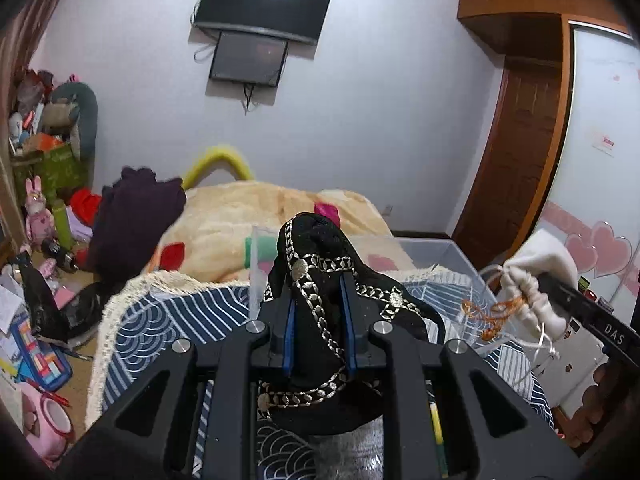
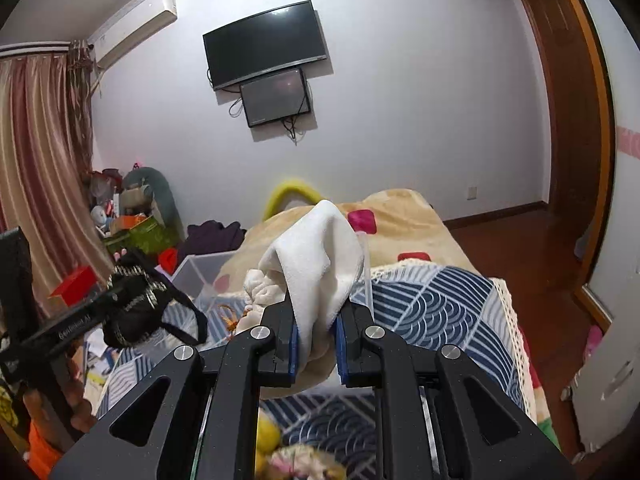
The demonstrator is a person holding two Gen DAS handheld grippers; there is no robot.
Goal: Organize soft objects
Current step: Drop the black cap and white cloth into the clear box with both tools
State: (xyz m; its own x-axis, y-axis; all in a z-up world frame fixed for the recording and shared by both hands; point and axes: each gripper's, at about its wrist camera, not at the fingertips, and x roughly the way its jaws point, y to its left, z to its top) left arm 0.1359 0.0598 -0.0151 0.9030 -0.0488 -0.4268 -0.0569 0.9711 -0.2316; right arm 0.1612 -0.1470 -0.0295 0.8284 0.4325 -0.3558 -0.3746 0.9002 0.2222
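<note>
The left tongs (image 1: 319, 320) were clamped on a black pouch (image 1: 320, 264) trimmed with silver chain, held up above the blue patterned bedspread (image 1: 176, 320). The right tongs (image 2: 315, 338) gripped a white drawstring bag (image 2: 320, 256) just right of it. A clear plastic bin (image 1: 440, 252) sat on the bed (image 1: 240, 216) just beyond both.

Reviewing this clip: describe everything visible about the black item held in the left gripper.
The black pouch is soft dark fabric, trimmed with silver-gold chain-pattern braid and small round medallions. It is clamped between the blue pads of the left gripper, its bunched top standing upright above the fingers and the rest sagging below them. A thin black strap loops off its side, as the right wrist view shows. It hangs above the blue-and-white patterned cloth, in front of the clear plastic bin.
</note>
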